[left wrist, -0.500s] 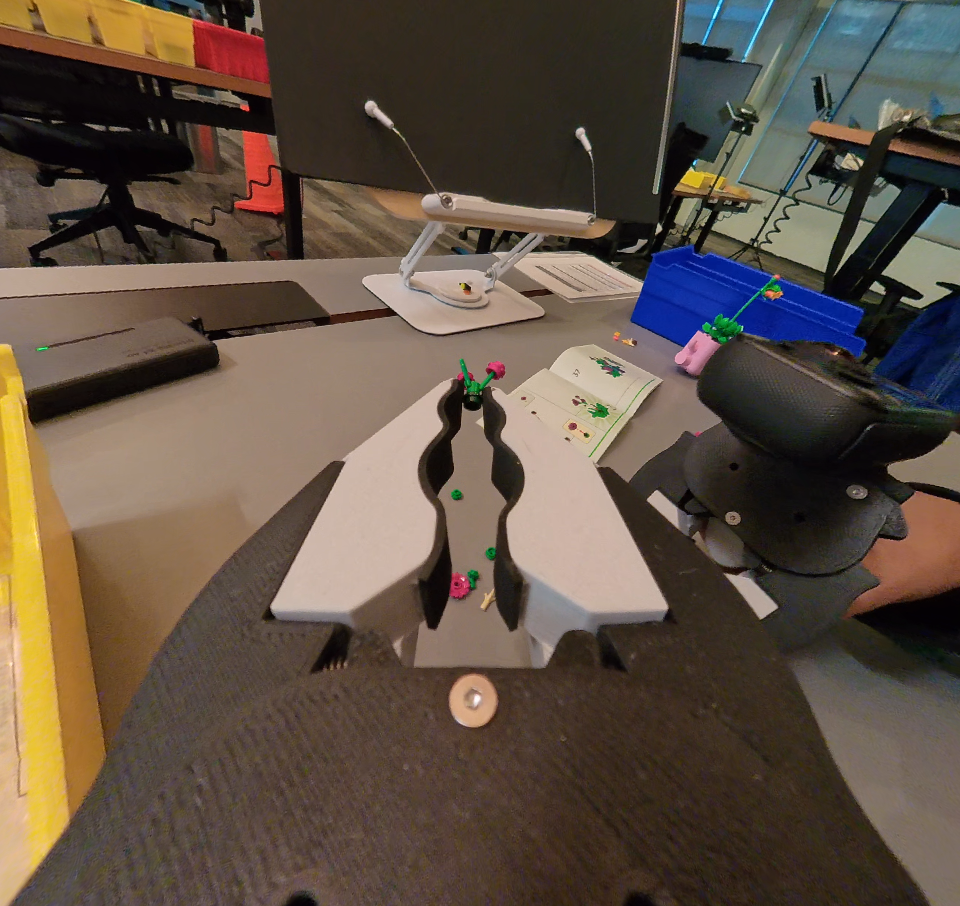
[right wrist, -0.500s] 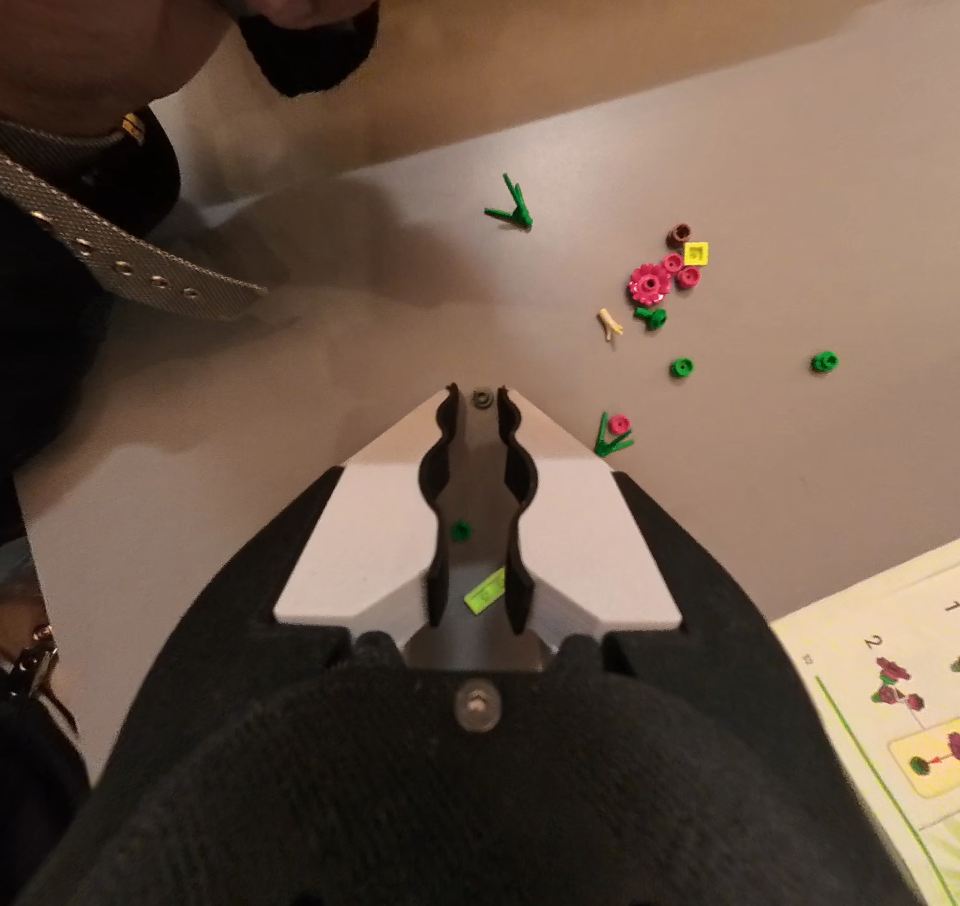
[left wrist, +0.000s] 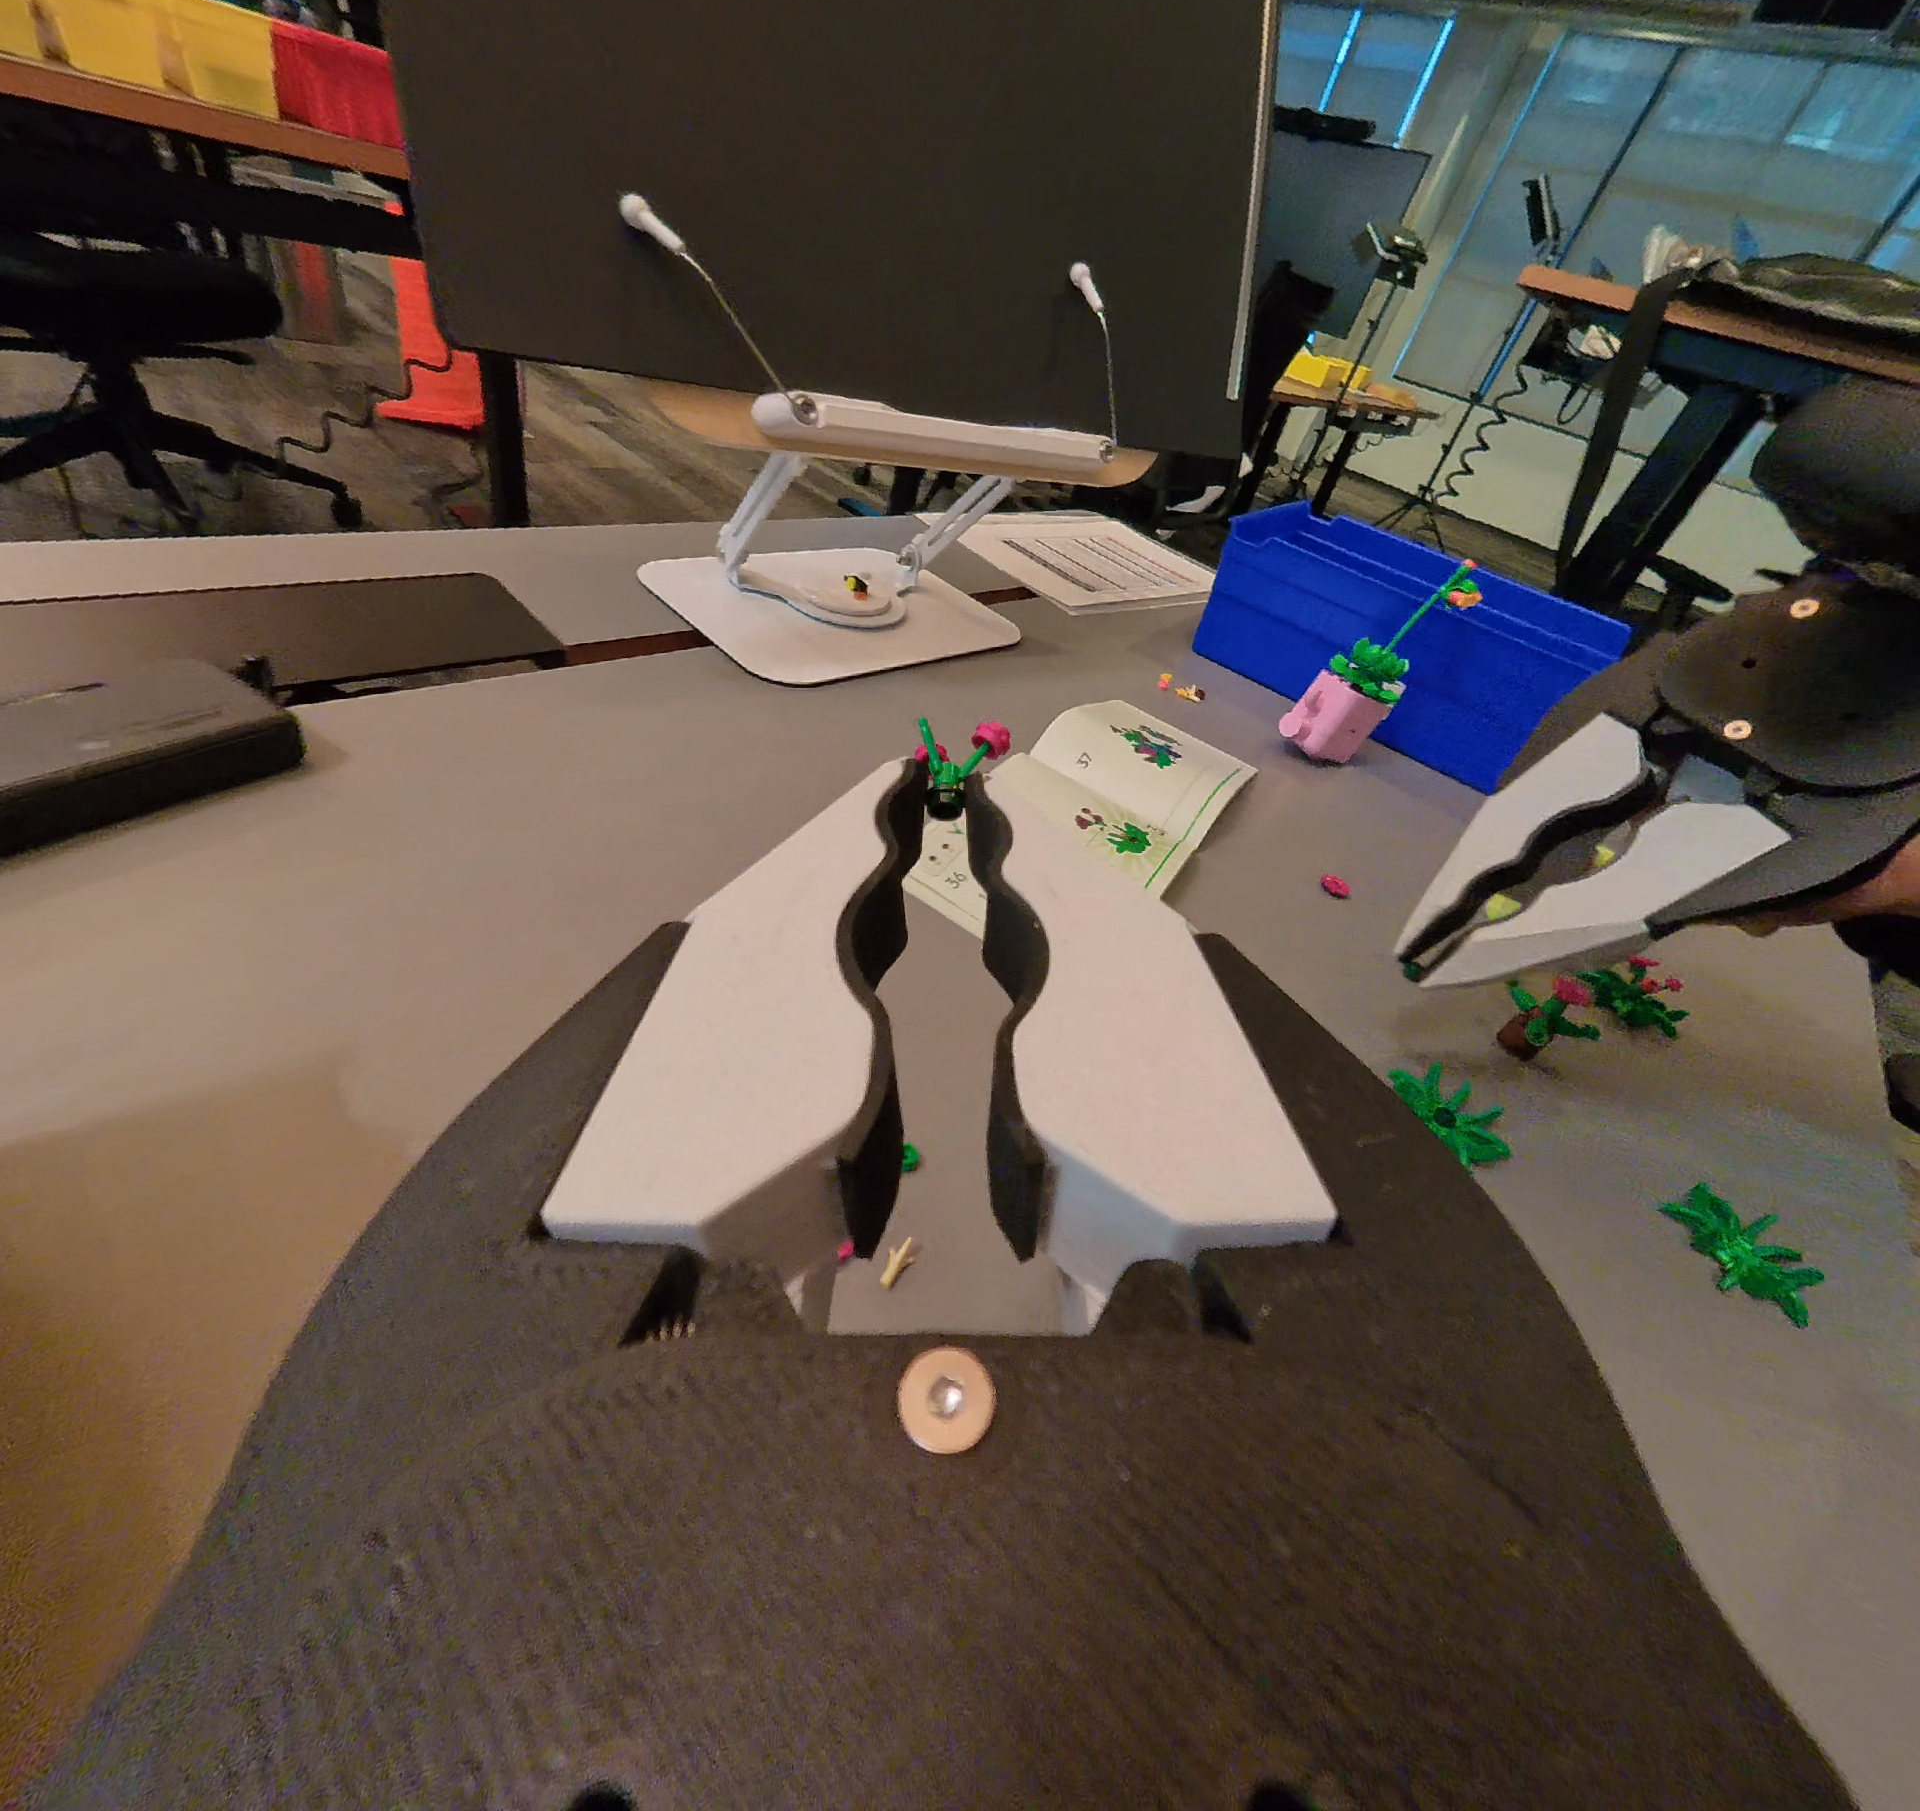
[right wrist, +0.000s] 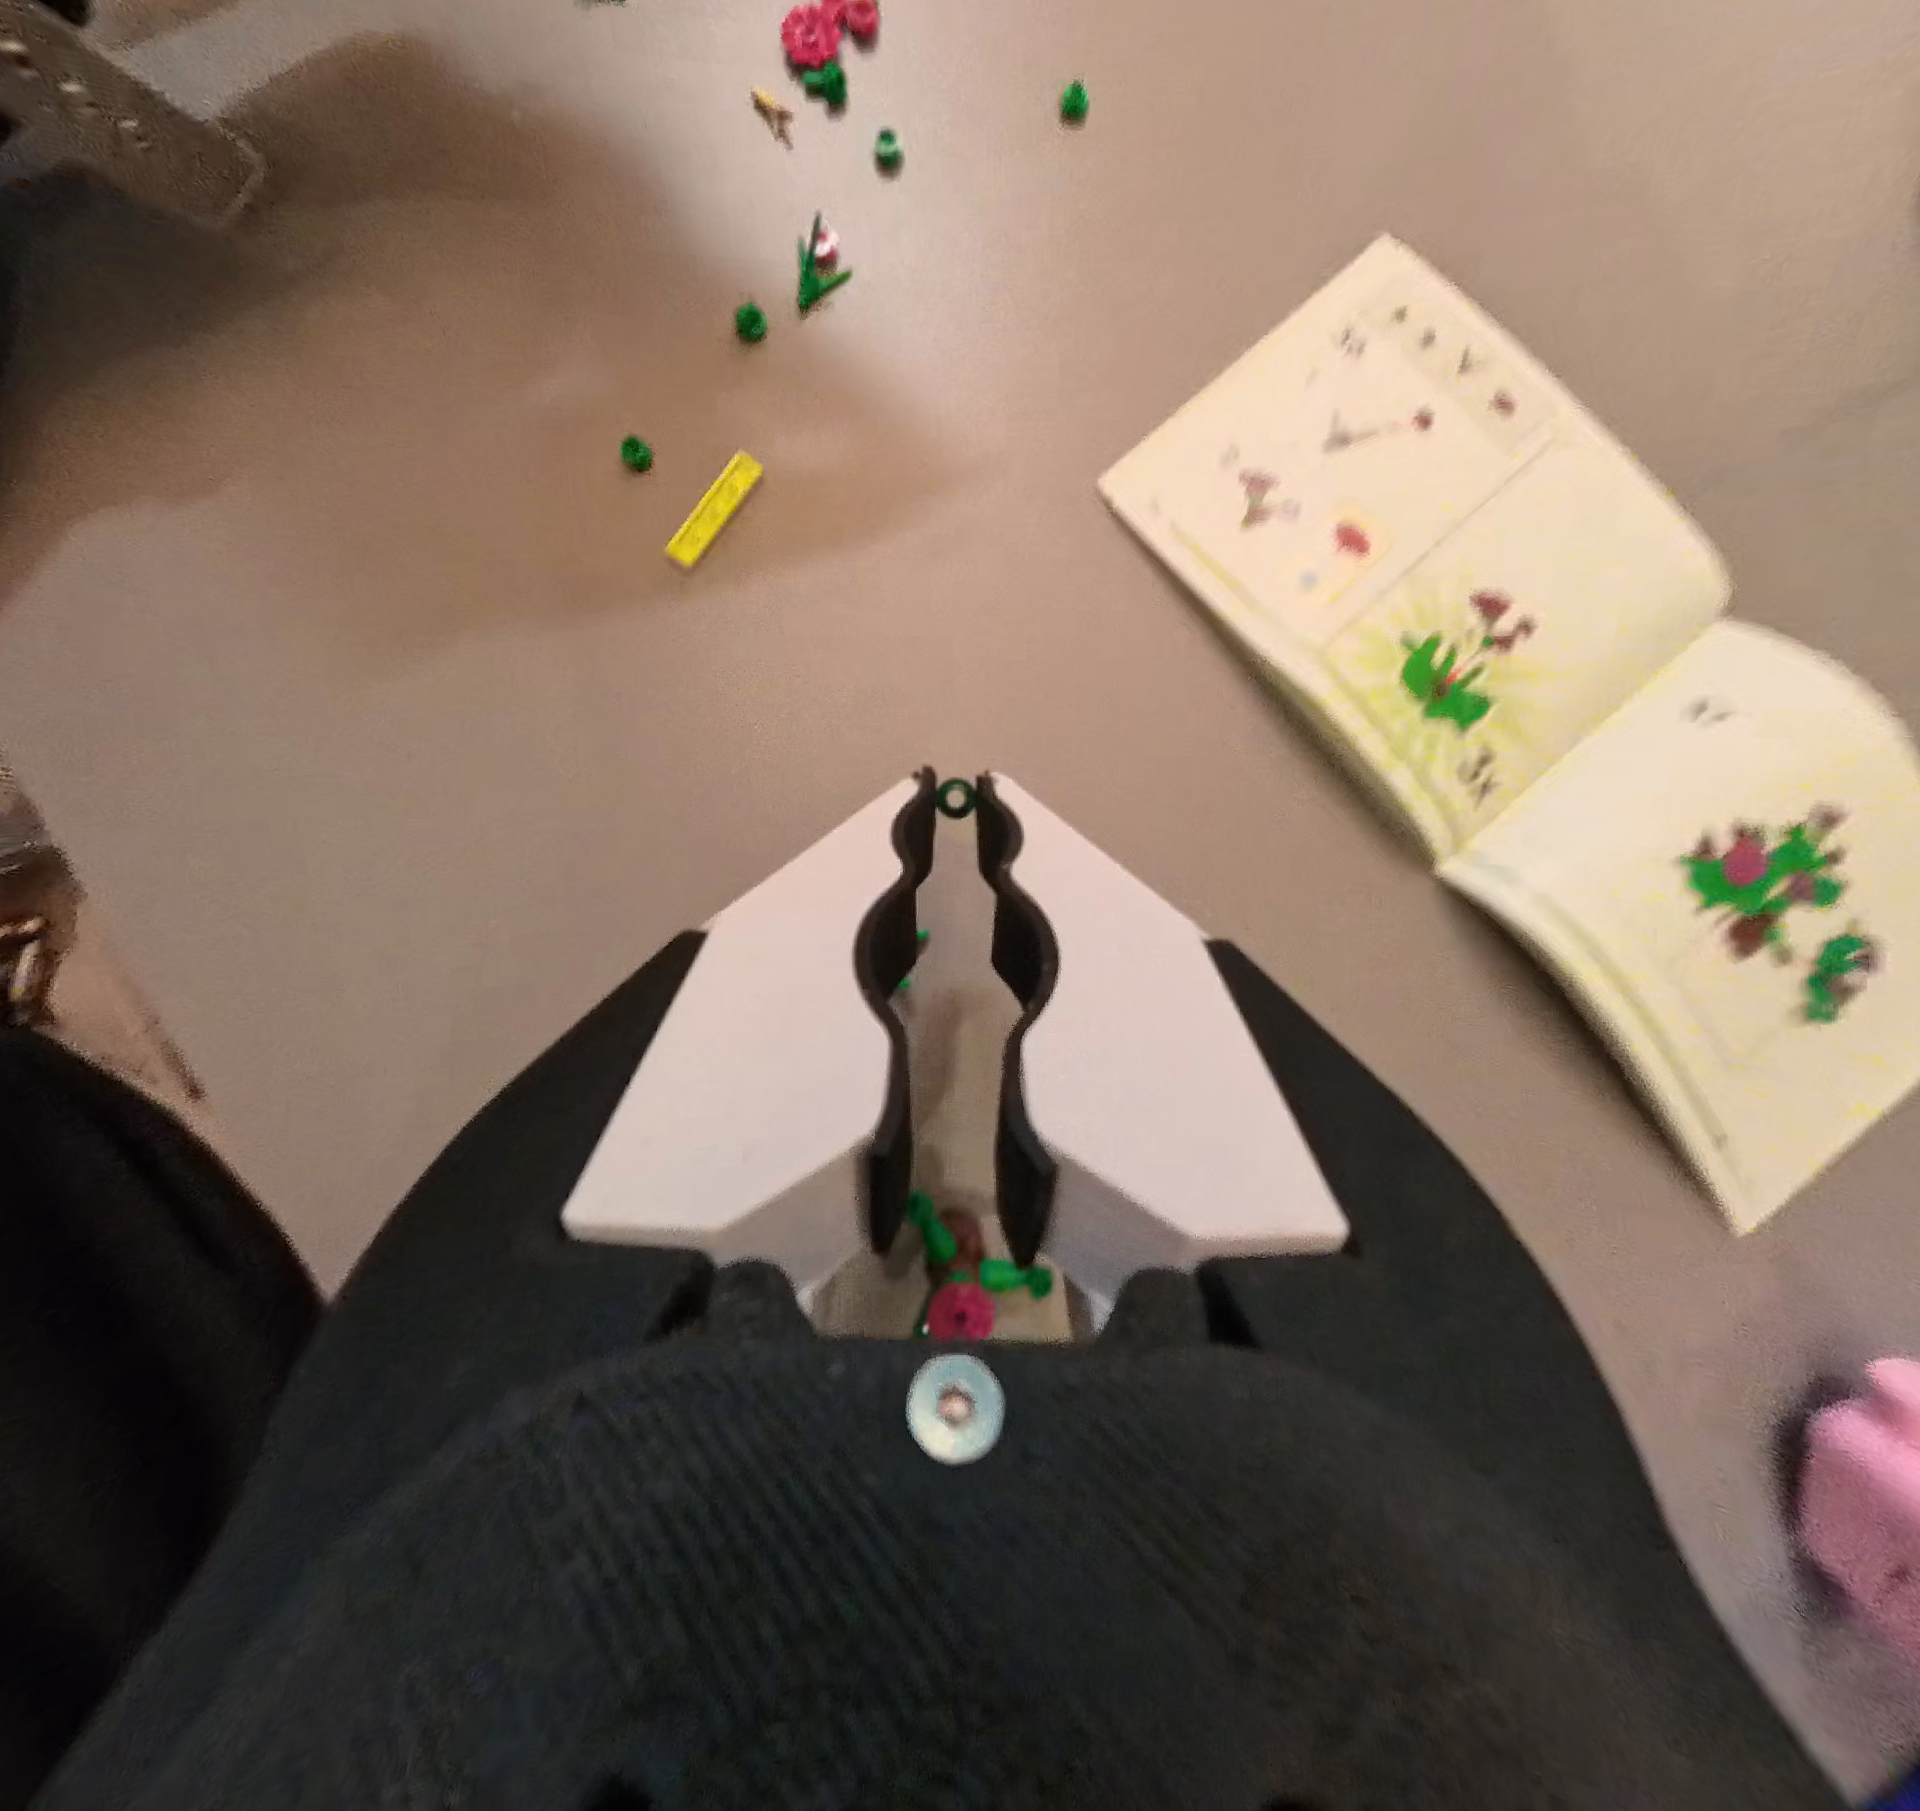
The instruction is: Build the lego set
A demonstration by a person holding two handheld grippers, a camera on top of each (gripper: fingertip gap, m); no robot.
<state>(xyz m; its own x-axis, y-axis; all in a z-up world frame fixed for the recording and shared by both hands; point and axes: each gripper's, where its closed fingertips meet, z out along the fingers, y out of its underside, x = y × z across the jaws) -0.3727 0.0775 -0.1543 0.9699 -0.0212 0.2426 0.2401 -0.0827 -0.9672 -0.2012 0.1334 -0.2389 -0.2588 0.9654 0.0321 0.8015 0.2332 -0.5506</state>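
My left gripper (left wrist: pixel 948 797) is shut on a small flower stem (left wrist: pixel 954 764), green with pink blossoms and a dark base, and holds it upright above the grey table (left wrist: pixel 468 857). My right gripper (right wrist: pixel 956 795) is shut on a small green round piece (right wrist: pixel 957 798), well above the table. It also shows in the left wrist view (left wrist: pixel 1415 963), at the right, pointing left. Loose pieces lie beyond it: a yellow plate (right wrist: pixel 715 508), green studs (right wrist: pixel 636 453), a pink flower (right wrist: pixel 810 34) and a green stem (right wrist: pixel 816 265).
An open instruction booklet (right wrist: pixel 1507 681) lies to the right, also in the left wrist view (left wrist: pixel 1132 795). A pink pot with a plant (left wrist: pixel 1340 712) stands before a blue bin (left wrist: pixel 1403 608). Green leaves (left wrist: pixel 1449 1117) and a small flower build (left wrist: pixel 1548 1013) lie at the right. A white stand (left wrist: pixel 831 618) is behind. My hands' fingertips stand some 20 cm from each other.
My right gripper has risen away from the table and shifted toward the booklet, with the small piece in its tips. My left gripper has turned a little to the right, still holding the stem.
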